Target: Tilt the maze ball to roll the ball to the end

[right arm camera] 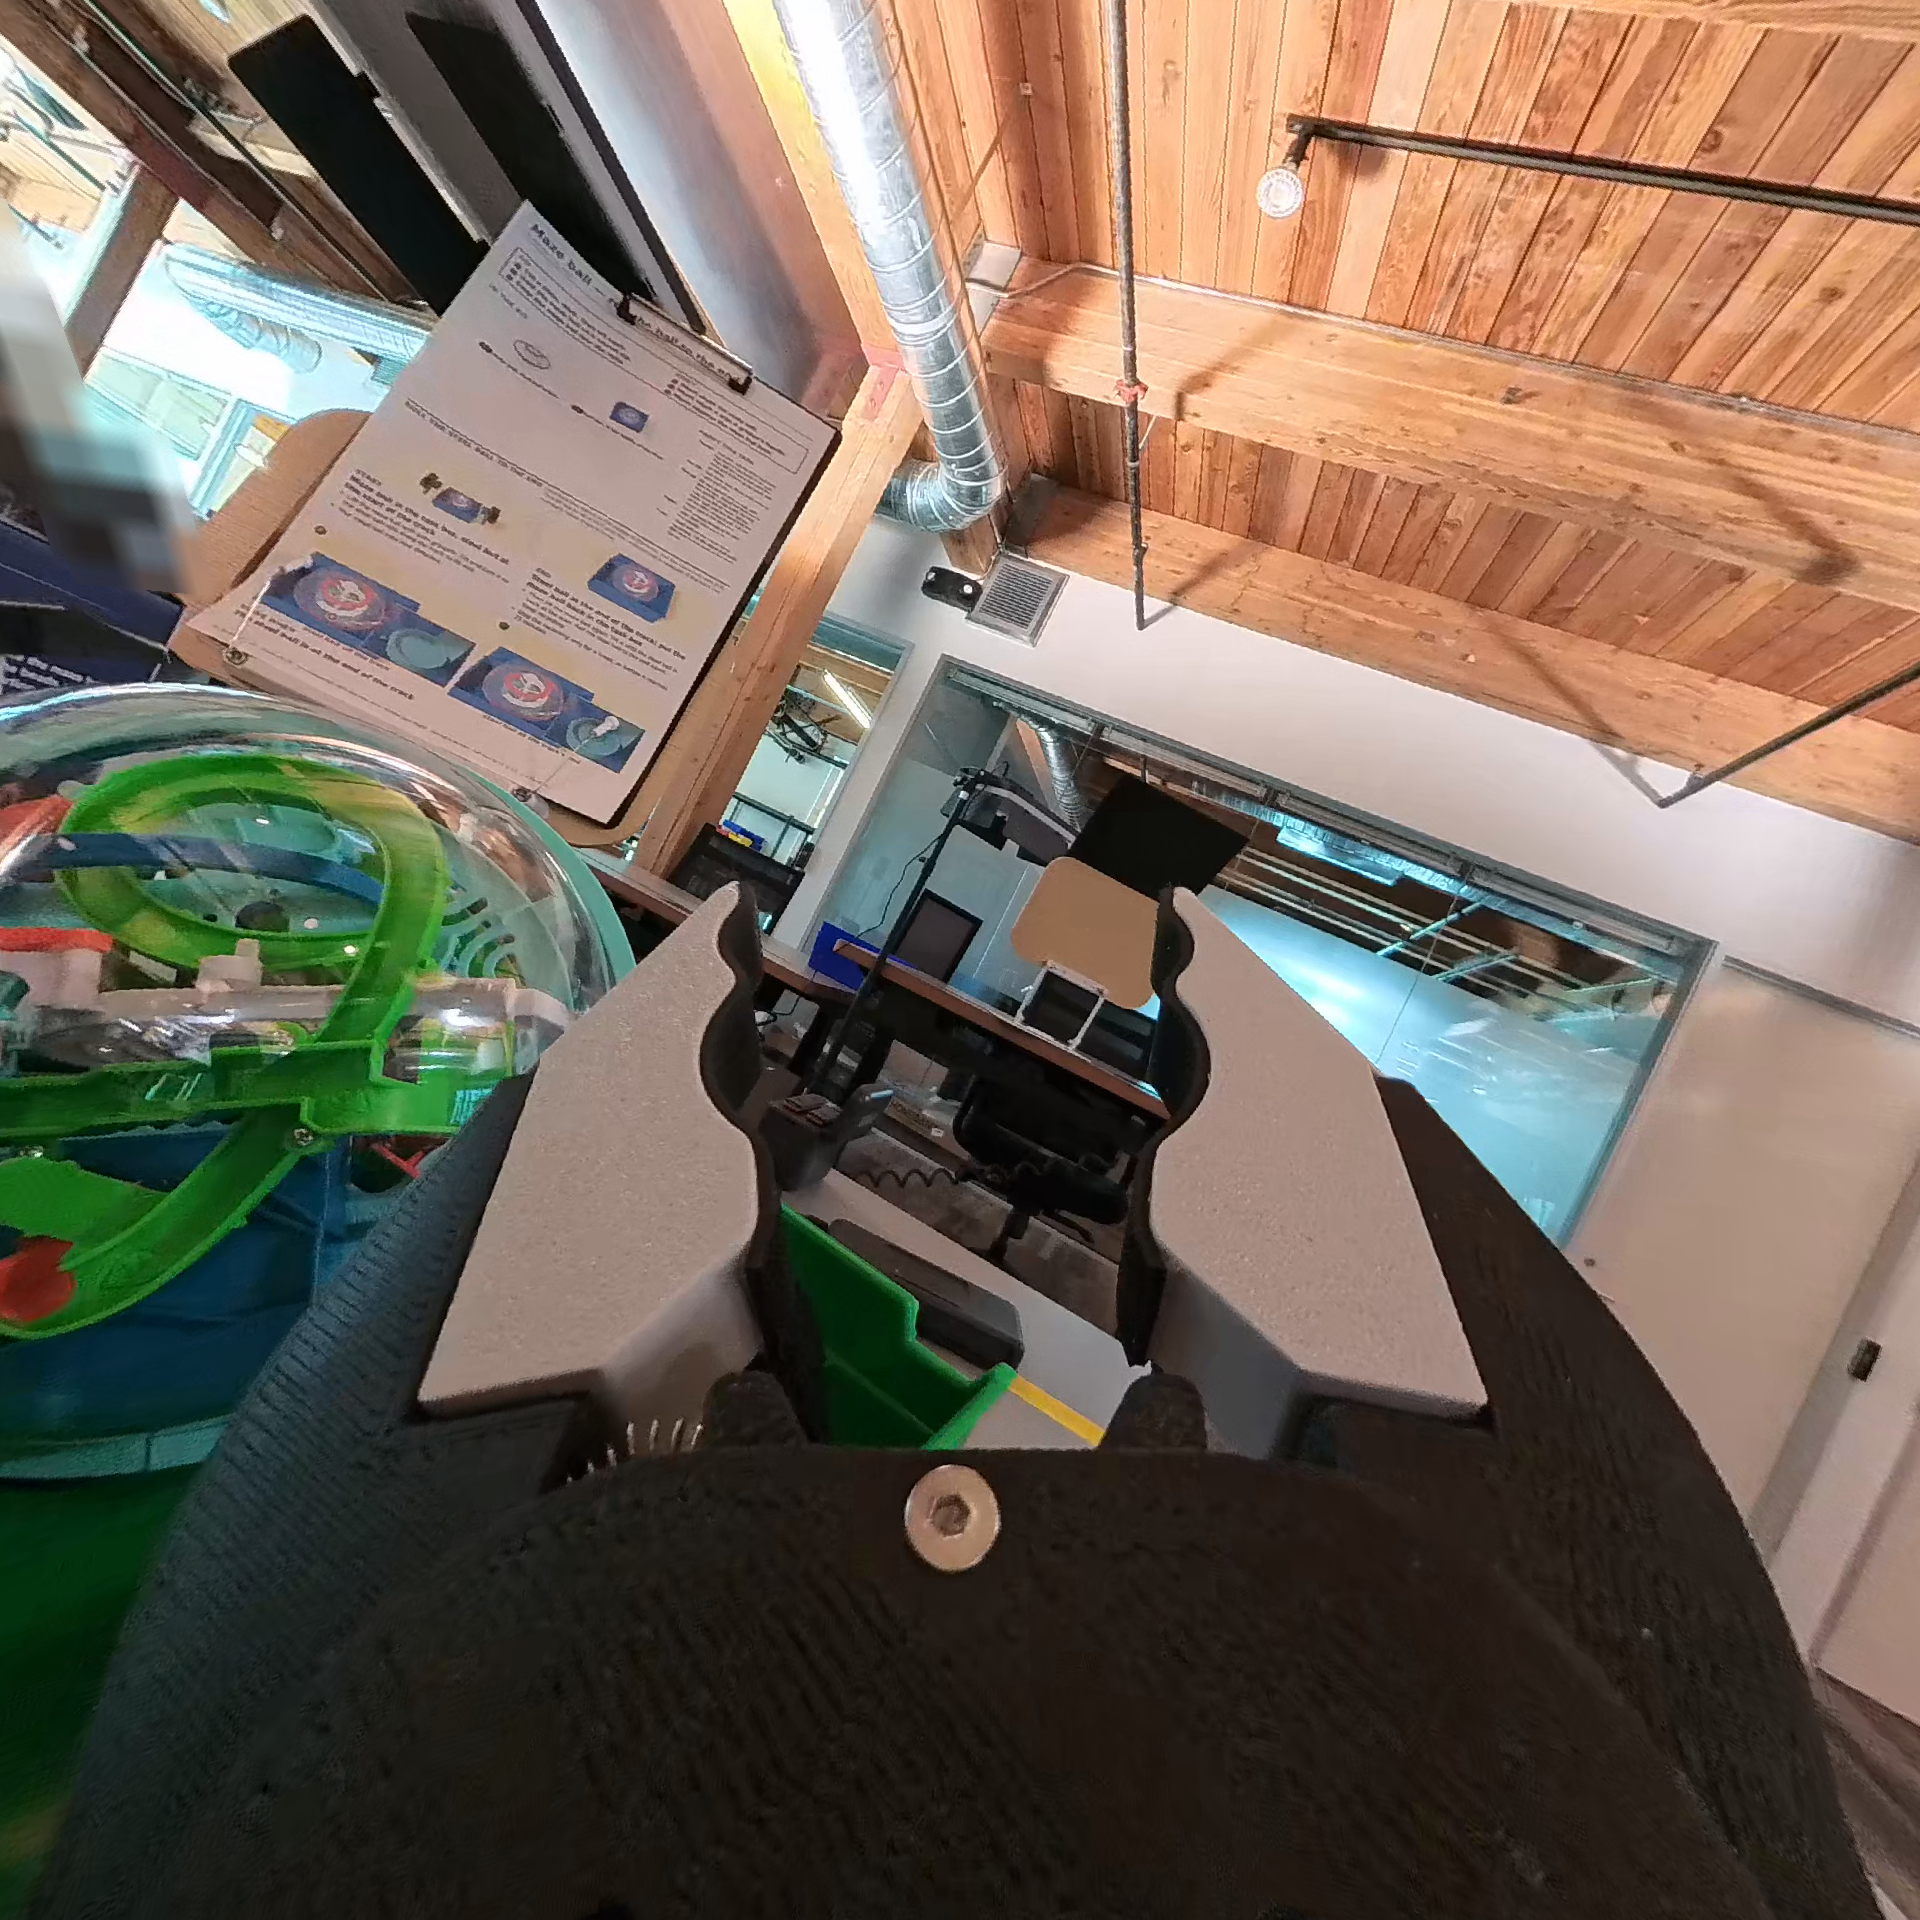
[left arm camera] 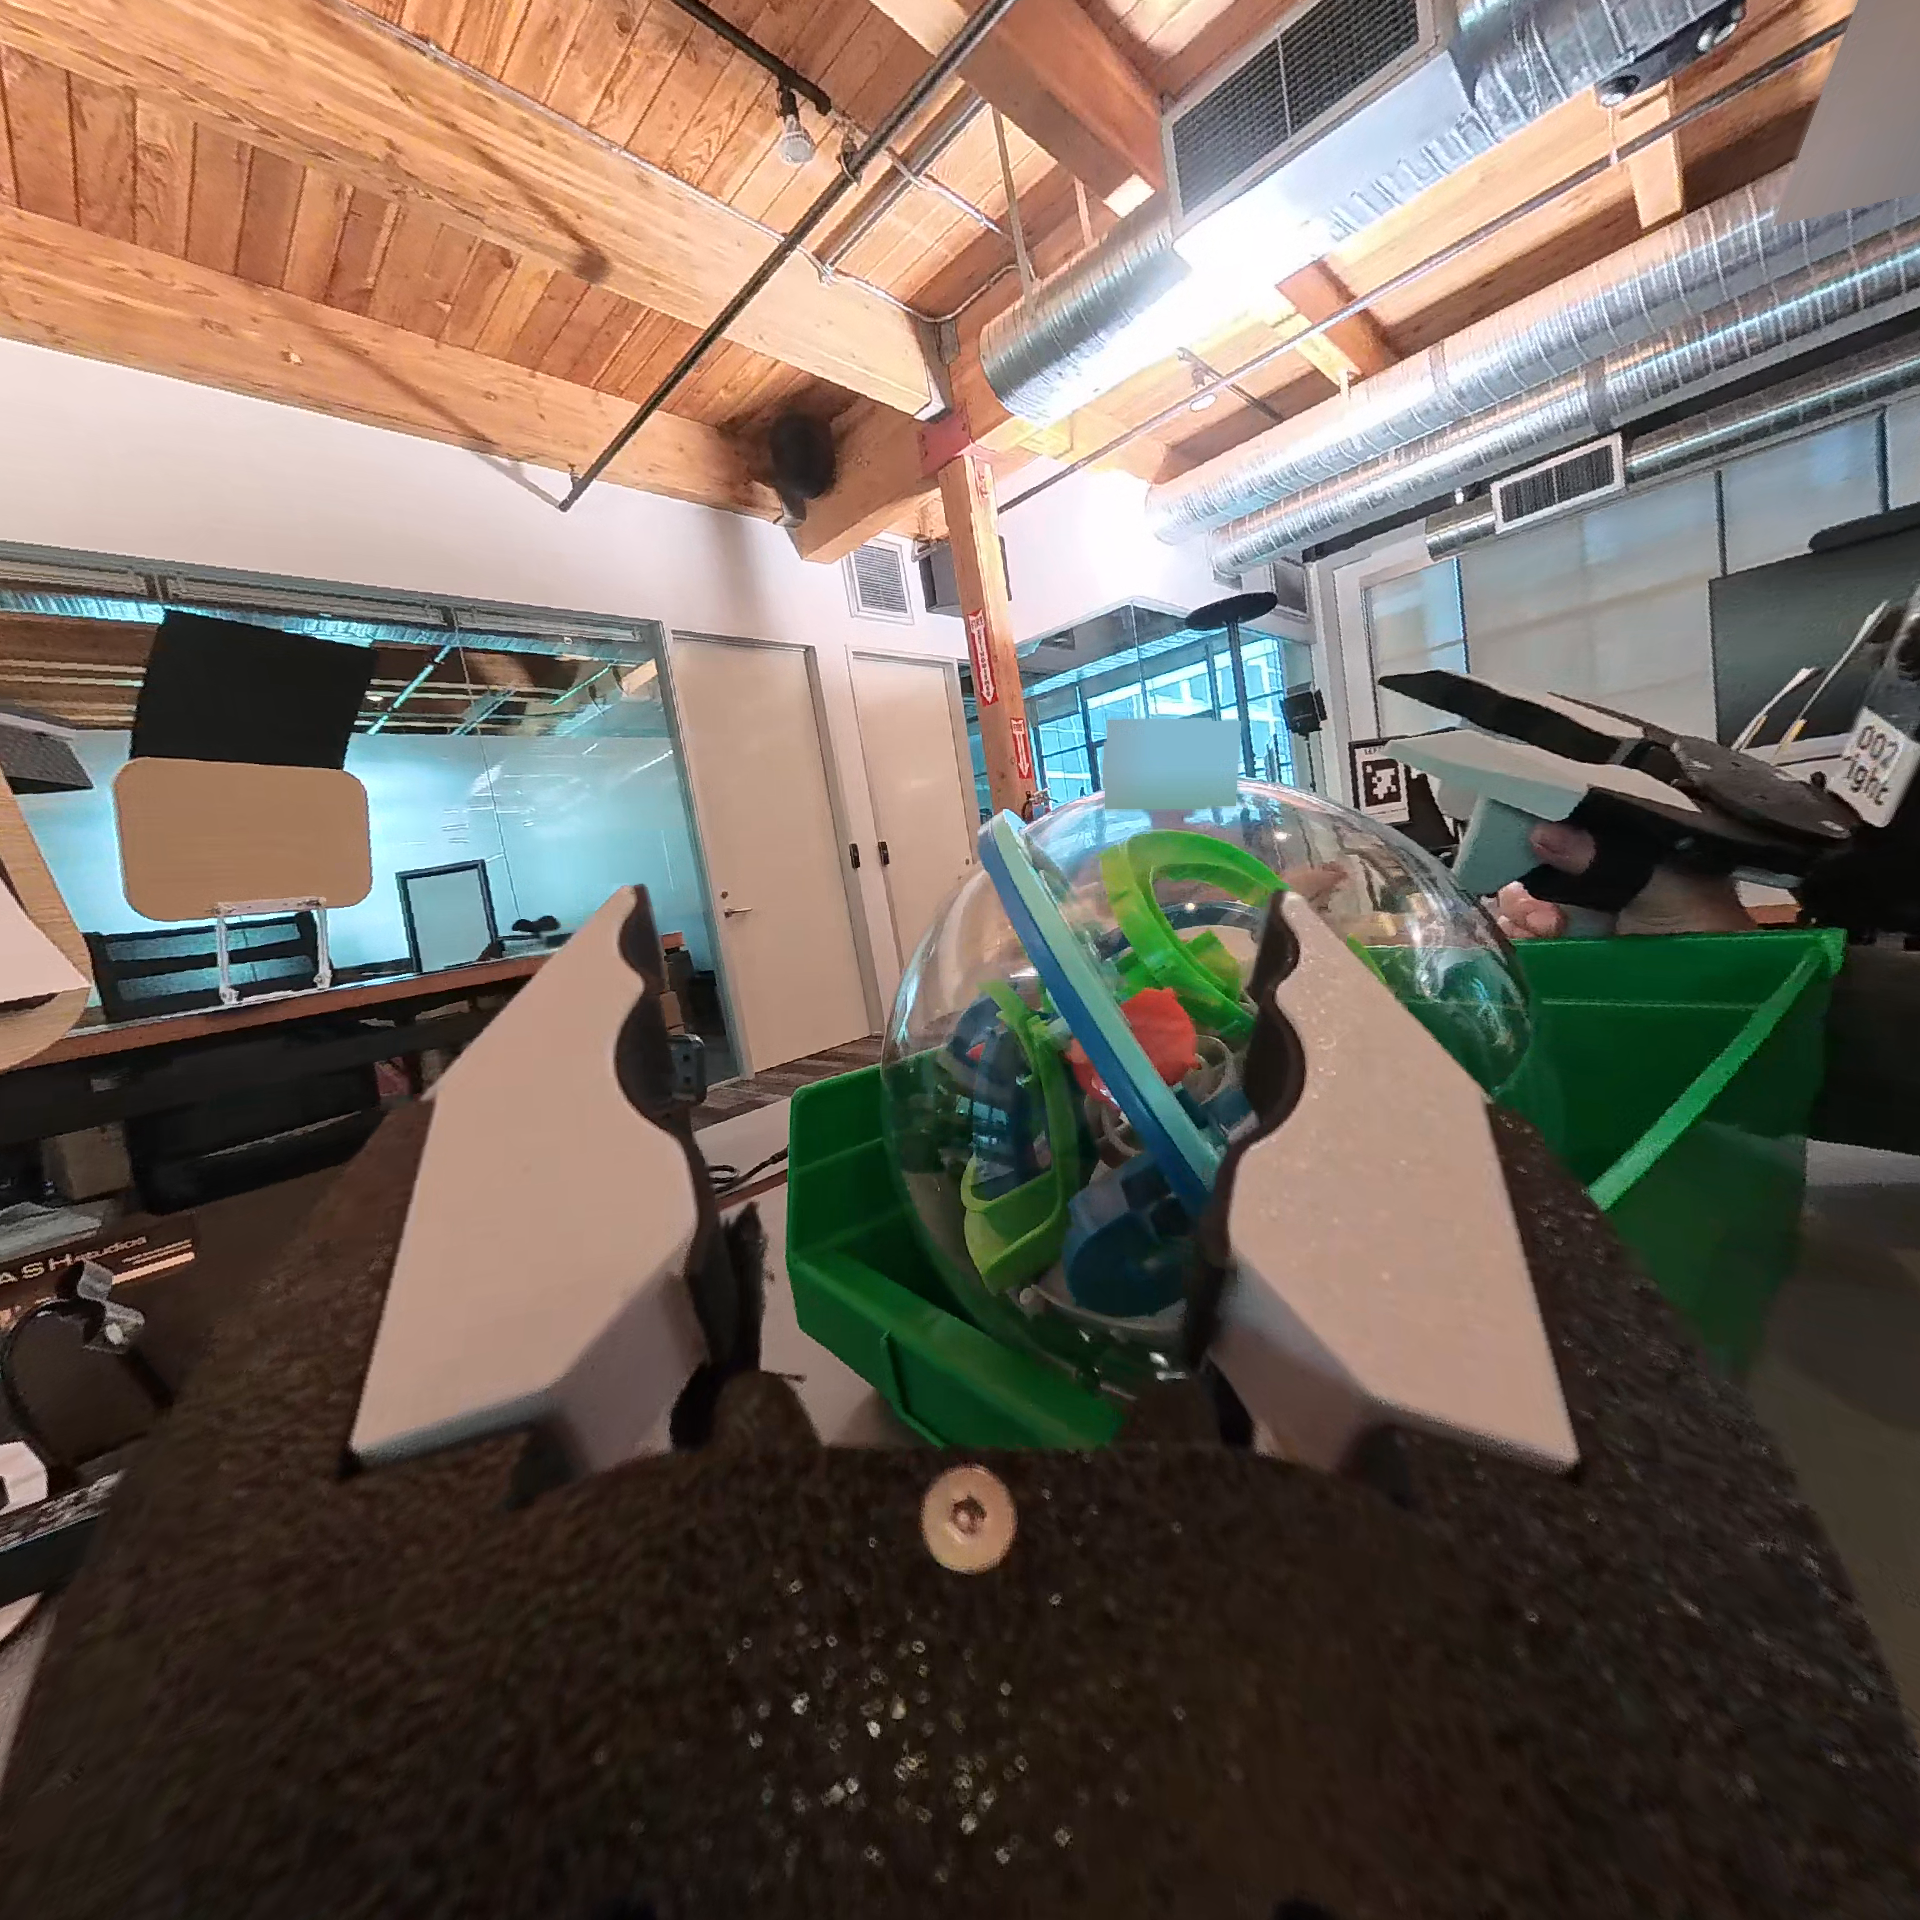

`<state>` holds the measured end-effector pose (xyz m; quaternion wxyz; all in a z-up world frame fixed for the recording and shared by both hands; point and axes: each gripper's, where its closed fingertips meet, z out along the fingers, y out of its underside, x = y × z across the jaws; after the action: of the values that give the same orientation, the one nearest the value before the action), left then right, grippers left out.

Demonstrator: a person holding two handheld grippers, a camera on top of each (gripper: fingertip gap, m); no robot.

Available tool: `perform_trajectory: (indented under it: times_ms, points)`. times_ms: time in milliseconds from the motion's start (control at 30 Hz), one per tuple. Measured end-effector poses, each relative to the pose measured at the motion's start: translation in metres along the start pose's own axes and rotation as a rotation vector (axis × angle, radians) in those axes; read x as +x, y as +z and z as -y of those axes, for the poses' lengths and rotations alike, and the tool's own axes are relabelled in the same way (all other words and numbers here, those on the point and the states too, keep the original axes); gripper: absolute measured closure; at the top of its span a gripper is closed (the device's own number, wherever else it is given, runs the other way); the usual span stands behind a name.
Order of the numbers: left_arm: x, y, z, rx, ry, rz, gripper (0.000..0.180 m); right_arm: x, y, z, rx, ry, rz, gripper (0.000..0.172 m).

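We see the maze ball (left arm camera: 1195, 1081), a clear sphere with green, blue and orange tracks inside and a blue ring around its middle, sitting tilted in a green bin (left arm camera: 1683, 1049). Our left gripper (left arm camera: 961, 914) is spread wide: its right finger (left arm camera: 1351, 1060) lies against the near side of the sphere, while its left finger (left arm camera: 561, 1091) stands well apart from it with open room behind, so the jaws are released and hold nothing. In the left wrist view our right gripper (left arm camera: 1455, 748) shows at the far upper right of the ball, carried by a hand in a dark fingerless glove (left arm camera: 1590, 862). From the right wrist view, that right gripper (right arm camera: 956, 914) also has its jaws apart with only the far room between the fingers; the maze ball (right arm camera: 260, 935) lies off to the left of its left finger (right arm camera: 623, 1143), outside the gap, and a corner of the green bin (right arm camera: 894, 1351) shows low between the fingers. A clipboard with a printed instruction sheet (right arm camera: 540, 499) stands behind the ball, under a wooden ceiling (right arm camera: 1455, 312) with a silver duct (right arm camera: 904, 260).
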<state>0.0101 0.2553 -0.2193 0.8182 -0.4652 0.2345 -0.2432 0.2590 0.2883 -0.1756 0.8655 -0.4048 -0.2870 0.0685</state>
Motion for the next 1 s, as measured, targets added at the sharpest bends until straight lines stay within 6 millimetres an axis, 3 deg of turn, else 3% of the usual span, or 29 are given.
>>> perform_trajectory:
  times_ms: [1000]
  points:
    - [0.007, 0.004, -0.013, -0.06, -0.073, -0.062, 0.077, -0.002, 0.0, 0.001, 0.005, -0.049, -0.002, 0.106]
